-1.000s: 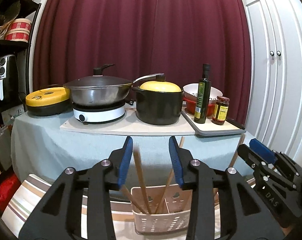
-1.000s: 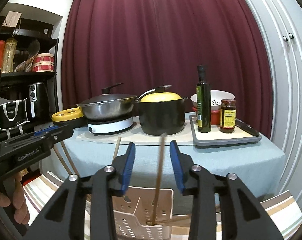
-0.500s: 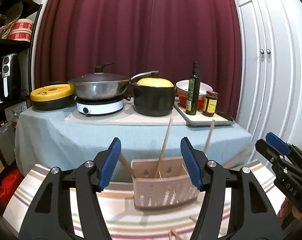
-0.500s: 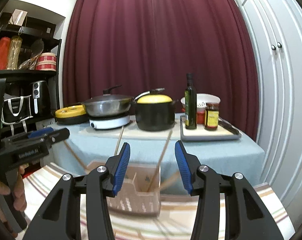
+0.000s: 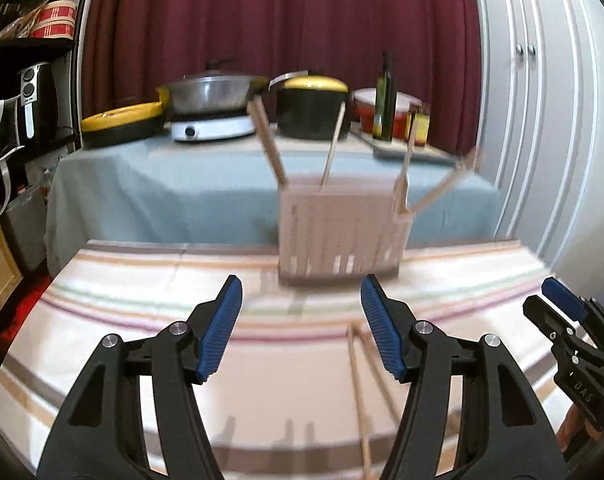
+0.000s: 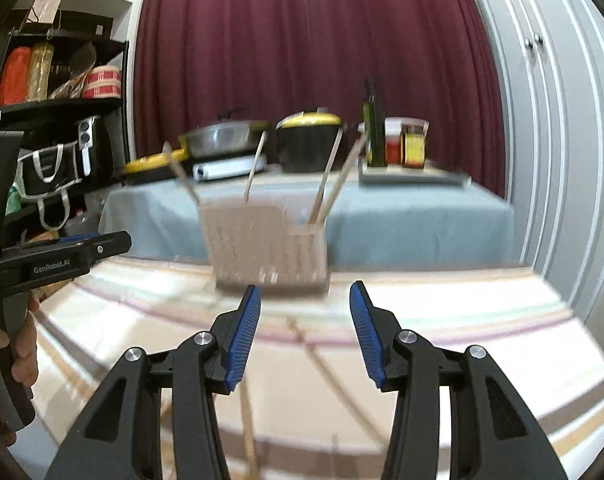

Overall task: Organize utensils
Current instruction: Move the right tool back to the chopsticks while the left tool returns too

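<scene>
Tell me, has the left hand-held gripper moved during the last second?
Yes. The left hand-held gripper has drawn back from the utensil holder, which now stands clear beyond its open fingers.

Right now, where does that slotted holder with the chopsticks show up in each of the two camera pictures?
Left wrist view: the holder stands right of centre on the striped cloth, beyond the open fingers.
Right wrist view: the holder stands left of centre.
Shared landmark: the black pot with the yellow lid behind it.

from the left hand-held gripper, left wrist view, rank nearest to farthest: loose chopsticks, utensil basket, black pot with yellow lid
1. Loose wooden chopsticks, on the striped cloth by its right finger.
2. Beige slotted utensil basket, ahead, slightly right.
3. Black pot with yellow lid, on the far table.
</scene>
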`<state>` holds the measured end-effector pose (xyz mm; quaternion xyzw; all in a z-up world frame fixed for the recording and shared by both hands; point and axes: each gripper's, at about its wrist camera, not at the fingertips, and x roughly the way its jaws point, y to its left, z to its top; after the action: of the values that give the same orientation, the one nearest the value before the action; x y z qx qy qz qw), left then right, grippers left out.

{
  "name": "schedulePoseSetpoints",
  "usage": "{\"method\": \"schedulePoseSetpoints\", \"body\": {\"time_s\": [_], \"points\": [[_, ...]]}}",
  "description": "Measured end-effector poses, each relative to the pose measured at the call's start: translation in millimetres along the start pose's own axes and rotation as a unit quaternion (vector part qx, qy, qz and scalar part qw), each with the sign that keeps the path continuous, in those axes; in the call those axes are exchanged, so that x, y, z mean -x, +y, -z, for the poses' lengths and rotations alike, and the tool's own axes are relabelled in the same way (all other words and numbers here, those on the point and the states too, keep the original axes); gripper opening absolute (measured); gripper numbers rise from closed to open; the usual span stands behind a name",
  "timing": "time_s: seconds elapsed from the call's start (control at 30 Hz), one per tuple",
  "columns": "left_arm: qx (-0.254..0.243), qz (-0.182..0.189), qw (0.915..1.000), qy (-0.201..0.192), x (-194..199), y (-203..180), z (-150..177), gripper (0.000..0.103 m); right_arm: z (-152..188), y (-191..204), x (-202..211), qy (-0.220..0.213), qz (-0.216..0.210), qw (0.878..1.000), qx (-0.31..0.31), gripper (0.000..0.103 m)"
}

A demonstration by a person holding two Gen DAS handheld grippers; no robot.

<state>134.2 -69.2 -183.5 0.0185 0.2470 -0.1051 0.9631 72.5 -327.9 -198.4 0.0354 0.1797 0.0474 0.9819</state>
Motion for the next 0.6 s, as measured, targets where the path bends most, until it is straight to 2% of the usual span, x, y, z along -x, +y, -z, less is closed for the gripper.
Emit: {"method": "schedulePoseSetpoints", "body": {"time_s": [0.3, 0.6], "points": [[-0.016, -0.013, 0.9985, 0.051, 16, -4, 68, 0.059, 62, 16, 13, 0.042, -0.042, 0.998, 0.008, 0.036], [-0.017, -0.007, 0.9972, 0.072, 21, -7, 103, 0.059, 95, 17, 12, 0.085, -0.046, 0.995, 0.005, 0.026]]}}
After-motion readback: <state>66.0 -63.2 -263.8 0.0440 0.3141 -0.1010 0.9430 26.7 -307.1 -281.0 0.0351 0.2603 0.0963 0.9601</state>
